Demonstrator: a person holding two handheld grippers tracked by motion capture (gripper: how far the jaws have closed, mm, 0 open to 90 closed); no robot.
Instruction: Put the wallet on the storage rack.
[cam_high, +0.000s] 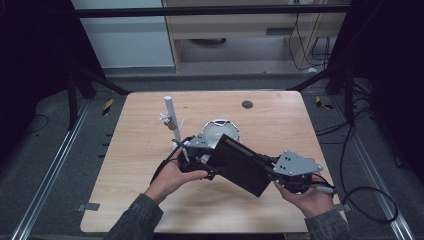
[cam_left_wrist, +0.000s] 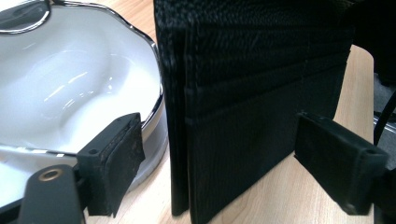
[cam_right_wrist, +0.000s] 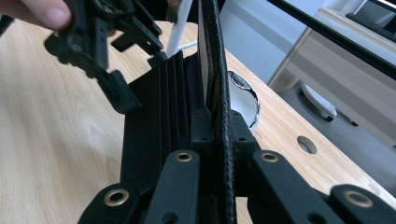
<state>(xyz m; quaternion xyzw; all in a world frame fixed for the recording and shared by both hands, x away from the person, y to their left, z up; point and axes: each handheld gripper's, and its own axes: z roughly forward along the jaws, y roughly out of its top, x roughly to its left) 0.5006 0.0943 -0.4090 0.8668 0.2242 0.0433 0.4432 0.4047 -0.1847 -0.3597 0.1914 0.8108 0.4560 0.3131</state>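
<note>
The counter (cam_high: 150, 200) carries a white bowl (cam_high: 220, 131) with a silvery rim and, to its left, a white stand (cam_high: 171, 120); in front of the bowl a black wallet (cam_high: 242, 165) is held up off the wood between the two hands. Its long axis runs aslant in the high view, from the bowl end at upper left down to the lower right. The right tongs (cam_high: 272, 170) come in along that axis from the lower-right end, pressed together on one leaf of the wallet; in the right gripper view the stitched edge (cam_right_wrist: 219, 93) stands upright between the two pads, with the card slots fanned open to its left. The left tongs (cam_high: 207, 167) sit at the opposite, bowl-side end and face the wallet across its short way. They are spread: in the left gripper view the left pad (cam_left_wrist: 114, 163) stands clear of the wallet's spine, with the bowl rim (cam_left_wrist: 156, 107) just behind it, and the right pad (cam_left_wrist: 338, 161) lies over the slotted inner face; whether it touches cannot be told. So the left tongs are the free ones, and the loose leaf lies straight ahead between their pads. My judgement is that closing them on that leaf would let the hands spread the wallet wider.
</note>
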